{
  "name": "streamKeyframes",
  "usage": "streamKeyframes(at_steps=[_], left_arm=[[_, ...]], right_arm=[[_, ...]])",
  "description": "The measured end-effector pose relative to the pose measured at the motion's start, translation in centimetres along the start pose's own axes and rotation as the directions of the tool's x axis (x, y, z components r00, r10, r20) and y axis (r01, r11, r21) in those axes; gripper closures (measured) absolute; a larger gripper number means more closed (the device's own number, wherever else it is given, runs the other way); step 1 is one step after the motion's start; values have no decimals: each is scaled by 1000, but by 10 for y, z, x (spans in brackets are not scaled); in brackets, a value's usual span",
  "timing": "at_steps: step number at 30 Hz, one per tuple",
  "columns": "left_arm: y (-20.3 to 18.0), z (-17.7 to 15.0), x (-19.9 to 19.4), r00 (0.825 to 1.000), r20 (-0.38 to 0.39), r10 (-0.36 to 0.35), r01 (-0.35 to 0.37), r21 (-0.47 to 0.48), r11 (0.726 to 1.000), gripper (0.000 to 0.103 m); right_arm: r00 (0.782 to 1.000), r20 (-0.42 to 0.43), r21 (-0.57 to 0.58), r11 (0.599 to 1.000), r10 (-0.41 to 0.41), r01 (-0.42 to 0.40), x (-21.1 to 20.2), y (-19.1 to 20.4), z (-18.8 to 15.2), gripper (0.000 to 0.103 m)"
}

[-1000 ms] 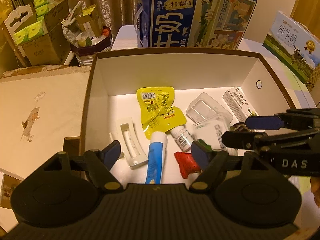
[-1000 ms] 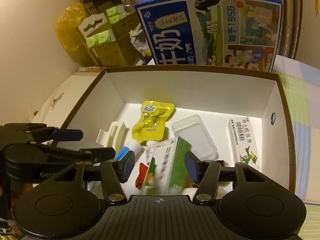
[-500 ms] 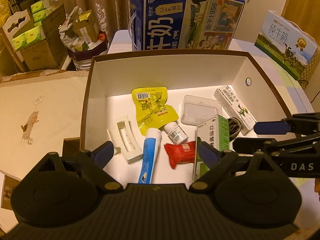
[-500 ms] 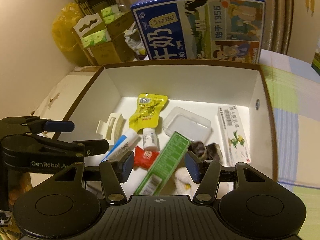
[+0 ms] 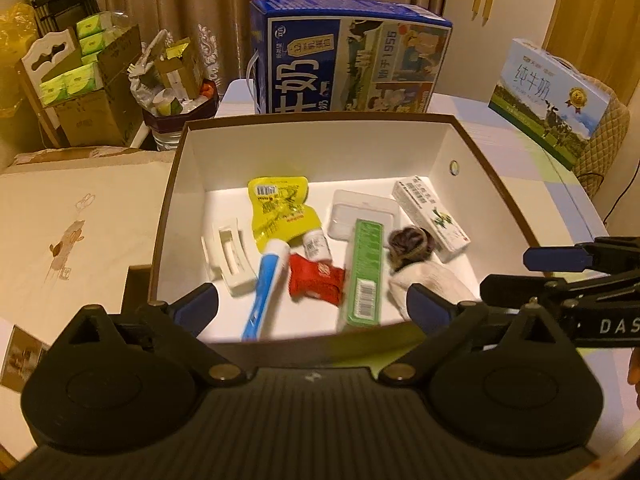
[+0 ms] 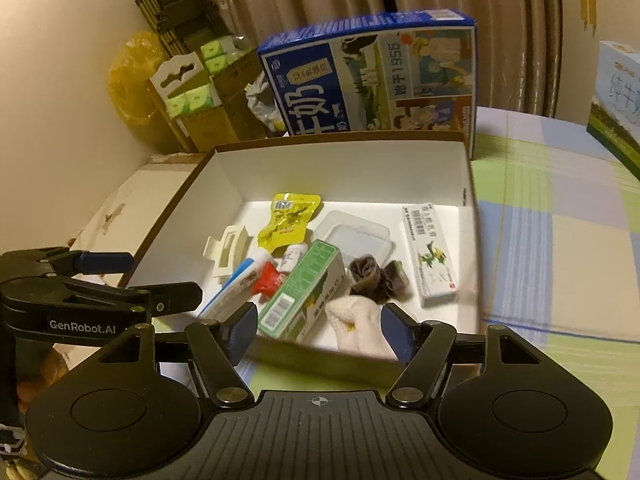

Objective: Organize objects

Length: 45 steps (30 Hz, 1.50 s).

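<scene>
Right wrist, right gripper (image 6: 318,330) spread (empty) at box (image 6: 344,352) near rim, left gripper (image 5: 312,306) released

My right gripper (image 6: 318,330) let go of the green carton (image 6: 302,288); it now lies flat in the box (image 5: 328,122), and both grippers pulled back toward 6 o'clock.

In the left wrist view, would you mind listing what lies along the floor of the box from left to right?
White clip → blue-and-white tube → red packet → green carton → dark rolled socks → white medicine carton.
</scene>
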<state>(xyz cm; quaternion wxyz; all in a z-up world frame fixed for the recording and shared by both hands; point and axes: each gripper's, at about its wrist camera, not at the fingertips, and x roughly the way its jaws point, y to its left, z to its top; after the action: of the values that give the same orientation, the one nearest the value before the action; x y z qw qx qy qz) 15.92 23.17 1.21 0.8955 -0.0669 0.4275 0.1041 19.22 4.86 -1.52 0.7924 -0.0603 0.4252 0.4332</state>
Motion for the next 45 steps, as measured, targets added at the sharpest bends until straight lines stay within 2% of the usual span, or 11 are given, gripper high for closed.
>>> streamKeyframes(at_steps=[8,28,45], left_arm=[[-32,-26,-33,999,30,20,-19,-30,999,1],[-148,-91,-82,997,37,-69,70,-32,997,1],[-205,-139,-110,996,12,-90,90,4,996,2]], right_arm=[[1000,23,11,1000,-5,5,-45,-16,-26,36],[996,37,45,996,-84,83,-158,-77,-110,36],[993,28,78,991,-114,111,-219,-98,-169,36]])
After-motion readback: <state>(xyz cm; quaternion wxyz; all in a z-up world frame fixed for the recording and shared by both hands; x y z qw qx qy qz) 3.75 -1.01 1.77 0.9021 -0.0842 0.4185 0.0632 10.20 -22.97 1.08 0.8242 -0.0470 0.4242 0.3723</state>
